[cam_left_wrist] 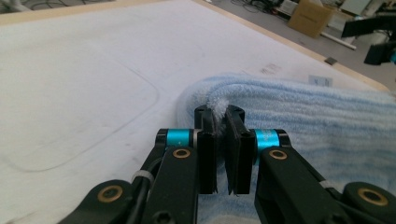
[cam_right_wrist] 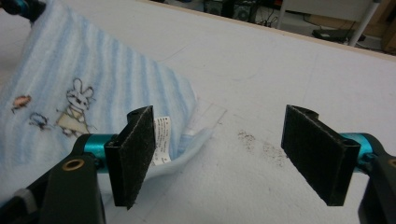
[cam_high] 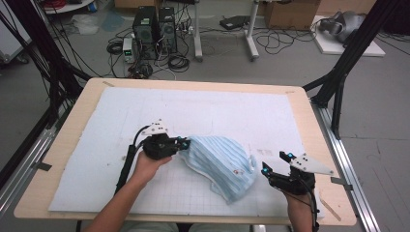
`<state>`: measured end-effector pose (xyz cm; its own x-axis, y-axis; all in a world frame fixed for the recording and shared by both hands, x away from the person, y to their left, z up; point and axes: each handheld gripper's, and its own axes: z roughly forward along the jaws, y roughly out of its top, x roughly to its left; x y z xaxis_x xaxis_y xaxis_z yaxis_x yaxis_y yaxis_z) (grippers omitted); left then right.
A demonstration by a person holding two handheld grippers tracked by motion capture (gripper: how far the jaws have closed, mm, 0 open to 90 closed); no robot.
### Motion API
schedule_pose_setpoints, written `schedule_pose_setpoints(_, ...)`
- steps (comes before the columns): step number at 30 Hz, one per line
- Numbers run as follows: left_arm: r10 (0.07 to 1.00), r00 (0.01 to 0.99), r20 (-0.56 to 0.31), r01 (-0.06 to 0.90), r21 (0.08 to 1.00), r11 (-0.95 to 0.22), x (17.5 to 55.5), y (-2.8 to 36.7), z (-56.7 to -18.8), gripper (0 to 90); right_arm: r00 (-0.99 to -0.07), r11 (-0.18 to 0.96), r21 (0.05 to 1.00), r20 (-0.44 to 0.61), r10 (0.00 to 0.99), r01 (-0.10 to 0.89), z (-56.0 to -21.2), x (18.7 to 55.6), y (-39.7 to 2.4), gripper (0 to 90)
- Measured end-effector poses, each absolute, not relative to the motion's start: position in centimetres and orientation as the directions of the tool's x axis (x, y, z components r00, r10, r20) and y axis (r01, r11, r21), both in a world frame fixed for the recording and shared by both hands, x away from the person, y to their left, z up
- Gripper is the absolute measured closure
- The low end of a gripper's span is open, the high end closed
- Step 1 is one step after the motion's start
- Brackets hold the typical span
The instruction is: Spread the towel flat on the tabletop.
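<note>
A light blue striped towel (cam_high: 220, 164) lies bunched on the white mat (cam_high: 217, 106), right of the middle and toward the front. My left gripper (cam_high: 183, 143) is at the towel's left end, shut on a pinched fold of its edge (cam_left_wrist: 218, 103), with the rest of the towel (cam_left_wrist: 322, 126) spreading to the right behind the jaws. My right gripper (cam_high: 275, 163) hovers just right of the towel, open, with bare mat between its pads (cam_right_wrist: 219, 135). Beside its left pad I see the towel (cam_right_wrist: 70, 70), its rabbit picture (cam_right_wrist: 74, 109) and a white label (cam_right_wrist: 161, 140).
The mat covers a wooden table (cam_high: 309, 121) with a narrow bare rim. Black frame struts (cam_high: 348, 53) rise at both far corners. On the floor beyond stand computer towers (cam_high: 154, 29), cables and cardboard boxes (cam_high: 290, 12). A dark smudge (cam_right_wrist: 261, 144) marks the mat.
</note>
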<state>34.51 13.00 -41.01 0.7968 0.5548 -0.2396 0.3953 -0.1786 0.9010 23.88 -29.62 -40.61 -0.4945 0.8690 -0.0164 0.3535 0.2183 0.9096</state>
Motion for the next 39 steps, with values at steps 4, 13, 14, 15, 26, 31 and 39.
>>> schedule_pose_setpoints(4, 0.583, 0.778, -0.234, 0.390, 0.908, -0.156, 34.8, 14.8, -40.6, 83.8, -0.507, 0.222, 0.908, -0.011, 0.862, 0.356, -40.8, 24.4, -29.0, 26.0)
schedule_pose_setpoints(13, 0.633, 0.737, -0.236, 0.389, 0.915, -0.111, 35.4, 17.9, -40.2, 83.7, -0.570, 0.265, 0.890, -0.007, 0.822, 0.371, -41.1, 26.8, -26.5, 34.9)
schedule_pose_setpoints(14, 0.638, 0.734, -0.234, 0.388, 0.915, -0.111, 35.4, 18.1, -40.2, 83.7, -0.582, 0.279, 0.884, -0.009, 0.813, 0.376, -41.3, 27.2, -26.0, 35.5)
schedule_pose_setpoints(15, 0.642, 0.731, -0.232, 0.387, 0.915, -0.111, 35.5, 18.3, -40.2, 83.7, -0.587, 0.287, 0.876, -0.005, 0.809, 0.387, -41.4, 27.6, -25.5, 35.7)
schedule_pose_setpoints(26, 0.681, 0.703, -0.208, 0.373, 0.922, -0.103, 36.4, 19.9, -39.8, 83.7, -0.698, 0.436, 0.809, -0.046, 0.715, 0.393, -42.9, 30.4, -19.4, 40.6)
schedule_pose_setpoints(31, 0.692, 0.686, -0.225, 0.377, 0.923, -0.073, 36.8, 20.6, -39.8, 83.7, -0.726, 0.500, 0.751, -0.041, 0.687, 0.431, -44.0, 31.6, -17.2, 47.5)
schedule_pose_setpoints(39, 0.682, 0.691, -0.238, 0.375, 0.925, -0.057, 36.7, 20.3, -39.8, 83.7, -0.757, 0.497, 0.732, 0.039, 0.652, 0.466, -44.5, 32.6, -16.6, 84.6)
